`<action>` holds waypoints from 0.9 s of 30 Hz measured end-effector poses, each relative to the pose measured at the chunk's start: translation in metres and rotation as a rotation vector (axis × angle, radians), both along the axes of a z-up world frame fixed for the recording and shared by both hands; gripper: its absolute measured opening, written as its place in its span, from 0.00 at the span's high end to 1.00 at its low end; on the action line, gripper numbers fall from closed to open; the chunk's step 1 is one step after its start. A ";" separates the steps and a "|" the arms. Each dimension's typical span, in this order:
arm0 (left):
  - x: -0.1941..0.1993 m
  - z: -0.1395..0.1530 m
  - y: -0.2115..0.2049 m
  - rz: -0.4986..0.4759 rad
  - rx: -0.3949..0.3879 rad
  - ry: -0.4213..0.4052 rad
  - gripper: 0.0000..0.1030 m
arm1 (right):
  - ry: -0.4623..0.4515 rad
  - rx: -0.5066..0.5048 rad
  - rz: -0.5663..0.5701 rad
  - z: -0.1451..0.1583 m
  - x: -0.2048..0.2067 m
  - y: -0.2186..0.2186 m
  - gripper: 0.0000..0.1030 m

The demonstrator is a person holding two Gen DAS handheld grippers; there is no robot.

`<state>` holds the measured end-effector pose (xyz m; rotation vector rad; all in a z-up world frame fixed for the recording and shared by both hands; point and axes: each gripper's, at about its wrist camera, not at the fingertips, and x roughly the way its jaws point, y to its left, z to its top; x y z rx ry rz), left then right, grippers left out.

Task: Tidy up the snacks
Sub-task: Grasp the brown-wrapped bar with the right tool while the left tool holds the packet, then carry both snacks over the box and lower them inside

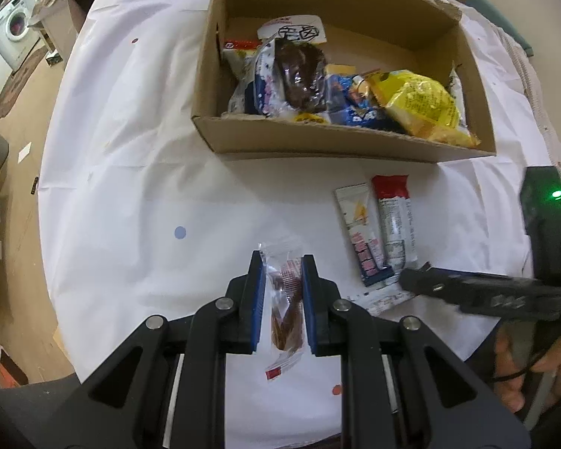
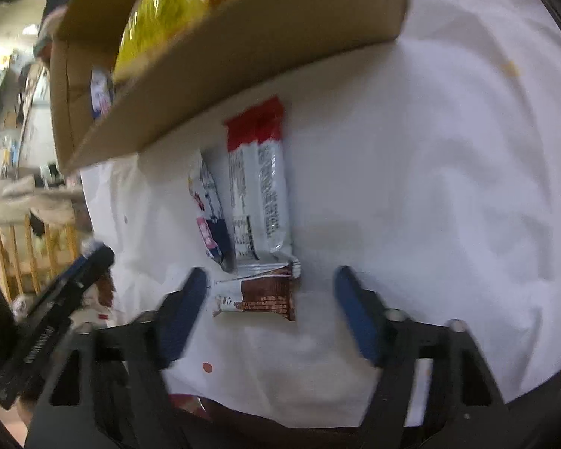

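Counter [image 1: 131, 119]: round, under a white cloth, carrying everything listed here.

Cardboard box [image 1: 318, 138]: open-topped, at the far side of the counter. Already holds a heap of snacks, among them a yellow bag [image 1: 422, 108] at the right end and a dark brown packet [image 1: 299, 75] nearer the left.

Red-topped bar [image 2: 258, 187]: lies flat on the cloth just in front of the box wall, lengthwise. Beside it, touching, lies a white-and-navy bar [image 2: 209, 209].

Brown-and-white bar [image 2: 258, 293]: lies crosswise at the near ends of the other two, flat on the cloth.

Clear sachet [image 1: 284, 310]: small, with reddish-brown contents; clamped between the pads of the left tongs [image 1: 282, 299] and seemingly lifted clear of the cloth.

Left tongs: closed tight on the sachet, pointing steeply down, in front of the box.

Right tongs [image 2: 271, 310]: angled steeply down over the brown-and-white bar, which lies between the blue pads; the pads stand apart from it on both sides, so nothing is gripped. A hand [image 1: 523, 366] holds the grip at the right edge of the left view.

Step in hand, as judged: loose snacks go into the box one by one. Next, the left tongs need to carry the sachet over the near wall and let go; the right tongs need to settle lower and pinch the bar across its short width.
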<state>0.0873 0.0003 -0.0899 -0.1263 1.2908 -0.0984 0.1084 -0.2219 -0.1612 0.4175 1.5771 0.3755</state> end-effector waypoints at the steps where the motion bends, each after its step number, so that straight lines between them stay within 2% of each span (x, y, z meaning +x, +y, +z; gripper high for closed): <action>1: 0.001 0.001 -0.001 -0.002 -0.003 -0.004 0.85 | -0.003 -0.009 0.012 -0.001 0.001 0.003 0.38; 2: 0.005 -0.001 -0.005 -0.008 0.000 -0.012 0.85 | -0.007 -0.021 0.026 -0.002 0.001 0.006 0.42; 3: 0.006 0.000 -0.006 -0.011 0.004 -0.018 0.85 | -0.010 -0.027 0.037 -0.002 0.000 0.007 0.53; 4: 0.008 0.001 -0.007 -0.013 0.008 -0.022 0.85 | -0.006 -0.022 0.045 -0.002 -0.003 0.008 0.59; 5: 0.009 0.001 -0.006 -0.011 0.010 -0.026 0.85 | 0.002 -0.004 0.051 -0.001 -0.006 0.008 0.71; 6: 0.009 0.001 -0.006 -0.008 0.010 -0.026 0.85 | 0.003 0.007 0.066 0.000 -0.009 0.009 0.77; 12: 0.011 -0.004 -0.003 0.013 0.009 -0.013 0.85 | -0.070 0.043 0.143 0.022 -0.030 0.005 0.86; 15: 0.011 -0.002 -0.004 0.020 0.014 -0.026 0.85 | -0.140 0.090 0.170 0.040 -0.033 0.004 0.88; 20: 0.011 0.012 0.002 0.057 0.021 -0.103 0.85 | -0.273 0.155 0.152 0.074 -0.031 0.000 0.89; 23: 0.010 0.030 0.008 0.080 0.005 -0.171 0.85 | -0.370 0.191 0.140 0.100 -0.031 -0.004 0.89; 27: 0.014 0.057 0.016 0.097 -0.046 -0.214 0.85 | -0.485 0.202 0.080 0.135 -0.024 -0.018 0.89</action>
